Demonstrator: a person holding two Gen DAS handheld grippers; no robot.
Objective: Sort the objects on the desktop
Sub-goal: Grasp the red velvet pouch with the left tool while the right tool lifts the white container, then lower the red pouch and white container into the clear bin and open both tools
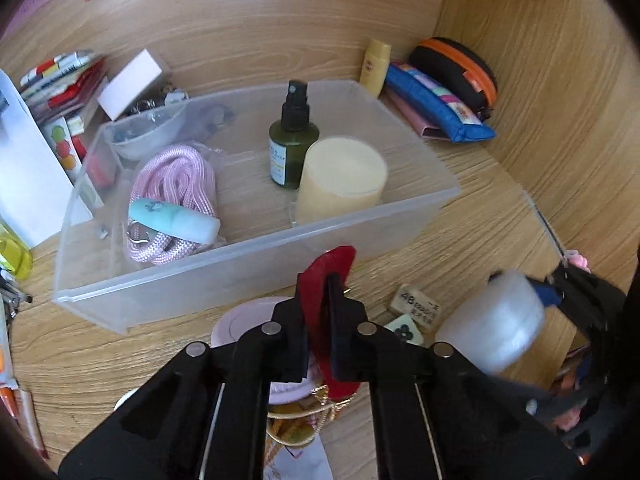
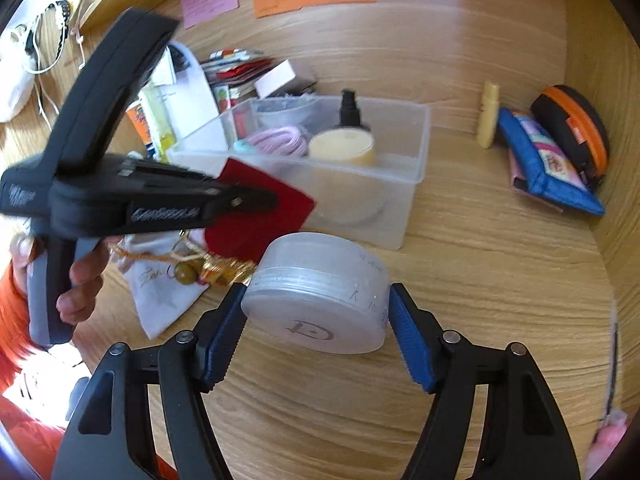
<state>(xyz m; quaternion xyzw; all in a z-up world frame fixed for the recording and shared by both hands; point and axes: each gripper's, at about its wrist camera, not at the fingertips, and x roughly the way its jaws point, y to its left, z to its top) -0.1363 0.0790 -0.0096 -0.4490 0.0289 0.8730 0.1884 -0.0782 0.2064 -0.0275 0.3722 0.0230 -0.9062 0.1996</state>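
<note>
red felt piece (image 1: 330, 276): I have it pinched upright between the closed fingers of my left claw (image 1: 320, 320); it hangs with a gold-corded charm (image 2: 208, 268) trailing below, above the table (image 1: 460, 240)
frosted jar (image 2: 320, 300): lies on its side across my right claw (image 2: 316, 320), flat base facing the camera, blue pads (image 2: 224, 332) pressing its rim on both sides, fingers spread about as wide as the jar
clear bin (image 1: 256, 264): straight ahead of both claws, its near wall just beyond the felt
bin contents: pink rope (image 1: 176, 184), mint case (image 1: 172, 220), spray bottle (image 1: 294, 136), cream candle (image 1: 344, 180)
nearer claw: I judge the left, its felt almost at the bin's front wall; the jar sits back and to the right
free space: right half of the bin
</note>
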